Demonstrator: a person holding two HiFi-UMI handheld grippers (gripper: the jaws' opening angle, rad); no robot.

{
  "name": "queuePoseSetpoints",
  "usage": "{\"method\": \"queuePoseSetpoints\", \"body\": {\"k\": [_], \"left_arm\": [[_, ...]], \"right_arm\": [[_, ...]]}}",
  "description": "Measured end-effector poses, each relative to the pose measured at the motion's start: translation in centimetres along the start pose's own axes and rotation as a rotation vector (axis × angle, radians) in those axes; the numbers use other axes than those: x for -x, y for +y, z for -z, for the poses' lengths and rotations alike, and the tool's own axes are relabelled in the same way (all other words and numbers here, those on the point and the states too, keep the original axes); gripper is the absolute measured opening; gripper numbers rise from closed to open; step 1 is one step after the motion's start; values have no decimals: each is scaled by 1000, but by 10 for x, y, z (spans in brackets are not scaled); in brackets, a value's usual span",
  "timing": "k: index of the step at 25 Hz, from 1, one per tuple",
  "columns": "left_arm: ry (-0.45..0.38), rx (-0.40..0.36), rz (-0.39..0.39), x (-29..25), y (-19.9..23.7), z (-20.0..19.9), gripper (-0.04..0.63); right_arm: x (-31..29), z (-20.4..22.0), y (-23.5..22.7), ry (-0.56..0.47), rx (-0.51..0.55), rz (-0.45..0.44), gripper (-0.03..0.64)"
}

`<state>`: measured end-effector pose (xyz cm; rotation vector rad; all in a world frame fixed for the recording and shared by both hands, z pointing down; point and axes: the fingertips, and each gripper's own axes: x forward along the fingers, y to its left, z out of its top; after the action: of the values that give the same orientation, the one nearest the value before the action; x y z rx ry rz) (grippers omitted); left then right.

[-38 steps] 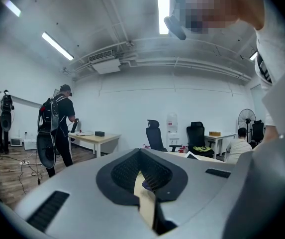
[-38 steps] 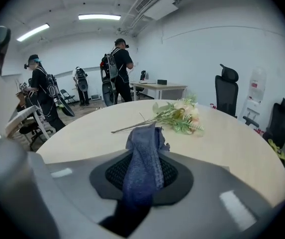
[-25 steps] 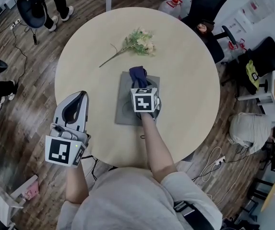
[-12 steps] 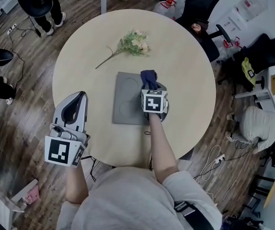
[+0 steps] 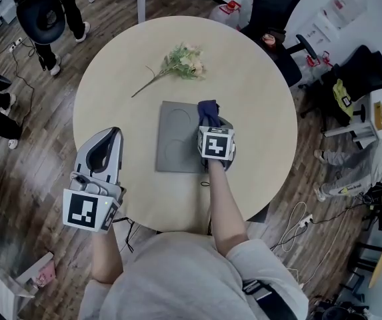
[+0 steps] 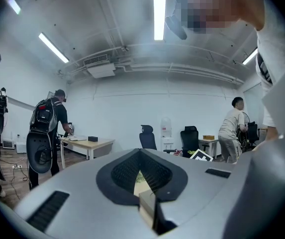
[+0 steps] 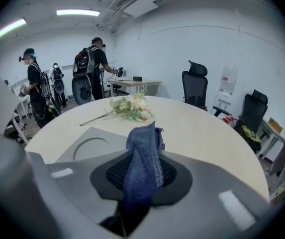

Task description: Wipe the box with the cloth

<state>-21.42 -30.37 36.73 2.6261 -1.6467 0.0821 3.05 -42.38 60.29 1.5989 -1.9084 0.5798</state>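
Blue cloth (image 5: 208, 111) clamped in right tongs (image 7: 141, 176) | has slid from mid-box to the right edge of the grey box (image 5: 174, 142), centre frame | looks like one pass done, left half still to wipe | left tongs (image 6: 142, 173) together, empty, lower left by the counter (image 5: 257, 99) rim

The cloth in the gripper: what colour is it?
The cloth is dark blue, clearest in the right gripper view.

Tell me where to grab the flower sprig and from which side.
Grip the flower sprig by its bare stem, coming from above with the jaws across it. The stem lies flat on the table, thin and straight, and sticks out clear of the blossoms, which a squeeze would likely crush.
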Motion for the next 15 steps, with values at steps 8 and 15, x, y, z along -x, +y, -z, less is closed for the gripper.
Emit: {"method": "queuePoseSetpoints", "body": {"k": [8, 15], "left_arm": [[-5, -1, -16, 11, -2, -1, 8], [2, 5, -38, 22, 2, 2, 8]], "right_arm": [[23, -8, 94, -53, 5, -190, 80], [15, 9, 157, 7, 115, -285, 80]]}}
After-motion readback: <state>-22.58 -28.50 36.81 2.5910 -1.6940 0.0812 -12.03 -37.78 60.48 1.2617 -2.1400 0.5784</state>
